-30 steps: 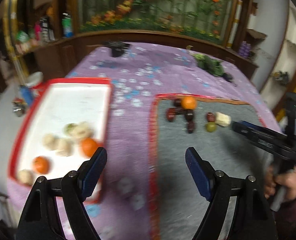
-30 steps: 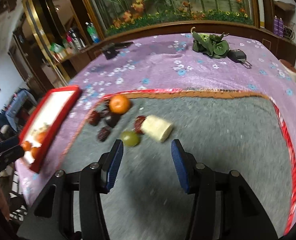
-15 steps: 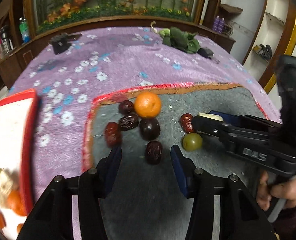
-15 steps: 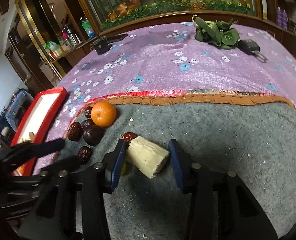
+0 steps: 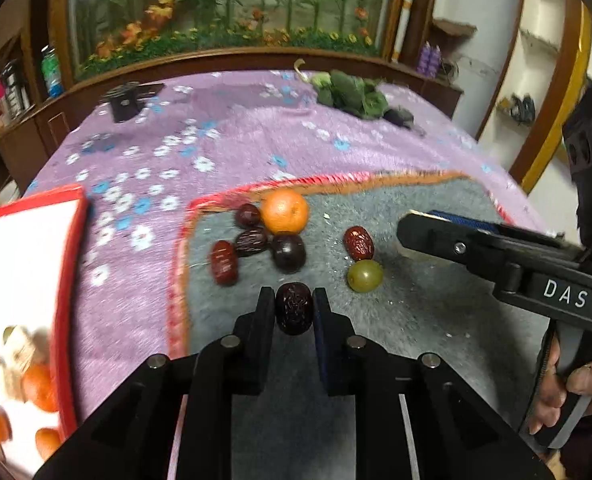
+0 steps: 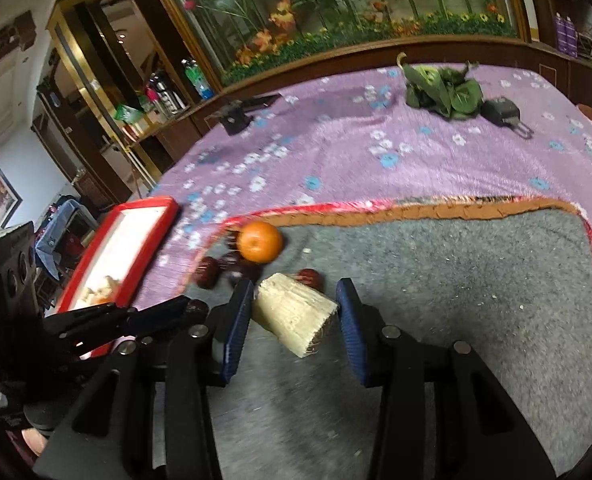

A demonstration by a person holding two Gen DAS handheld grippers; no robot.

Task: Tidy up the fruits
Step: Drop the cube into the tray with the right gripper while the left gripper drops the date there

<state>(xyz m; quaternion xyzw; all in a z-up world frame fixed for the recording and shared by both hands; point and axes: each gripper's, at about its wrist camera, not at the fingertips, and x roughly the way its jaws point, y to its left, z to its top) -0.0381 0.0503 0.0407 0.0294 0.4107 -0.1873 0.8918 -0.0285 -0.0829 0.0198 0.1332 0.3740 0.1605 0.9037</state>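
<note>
Between left gripper point(image 5: 293, 300) fingers, wrinkled dark-red date point(image 5: 293, 307).

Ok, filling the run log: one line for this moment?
left tool: shut on dark date | right tool: open around pale chunk | grey mat

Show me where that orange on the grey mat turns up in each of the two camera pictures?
Left wrist view: the orange sits above centre, near the grey mat's far corner, just beyond the dark dates.
Right wrist view: the orange is left of centre, at the same mat corner, beyond the pale cut chunk.
Shared landmark: the red-rimmed white tray, left of the mat in both.
</note>
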